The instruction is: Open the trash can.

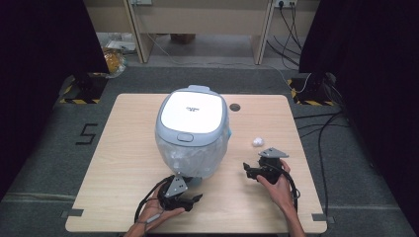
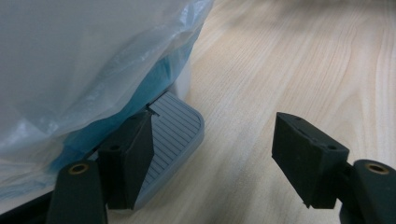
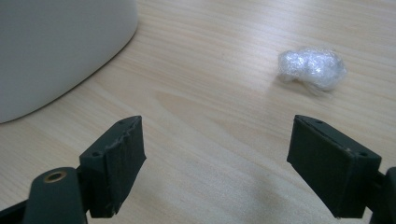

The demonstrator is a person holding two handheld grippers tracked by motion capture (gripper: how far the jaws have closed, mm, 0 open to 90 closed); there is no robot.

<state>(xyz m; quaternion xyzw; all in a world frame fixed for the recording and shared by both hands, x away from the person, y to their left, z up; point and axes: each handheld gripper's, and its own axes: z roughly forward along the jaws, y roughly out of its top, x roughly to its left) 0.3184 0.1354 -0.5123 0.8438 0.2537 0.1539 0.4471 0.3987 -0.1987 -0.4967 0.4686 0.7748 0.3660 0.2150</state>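
A grey-and-white pedal bin [image 1: 191, 129] with a clear plastic liner stands mid-table, lid closed. Its grey ribbed foot pedal [image 2: 170, 140] sticks out at the near side. My left gripper [image 1: 190, 201] is open near the table's front, just before the pedal; in the left gripper view one jaw overlaps the pedal's edge. My right gripper [image 1: 252, 171] is open to the right of the bin, nothing between its jaws. A small crumpled ball of clear plastic wrap [image 3: 312, 67] lies ahead of it on the table [image 1: 123, 148], also the white wad [image 1: 258, 141] in the high view.
A round cable hole [image 1: 234, 107] sits in the tabletop behind the bin. Cables [image 1: 321, 128] trail on the floor to the right. The bin's white wall [image 3: 56, 51] stands at the left of the right gripper view. A liner fold [image 2: 84, 79] hangs over the pedal.
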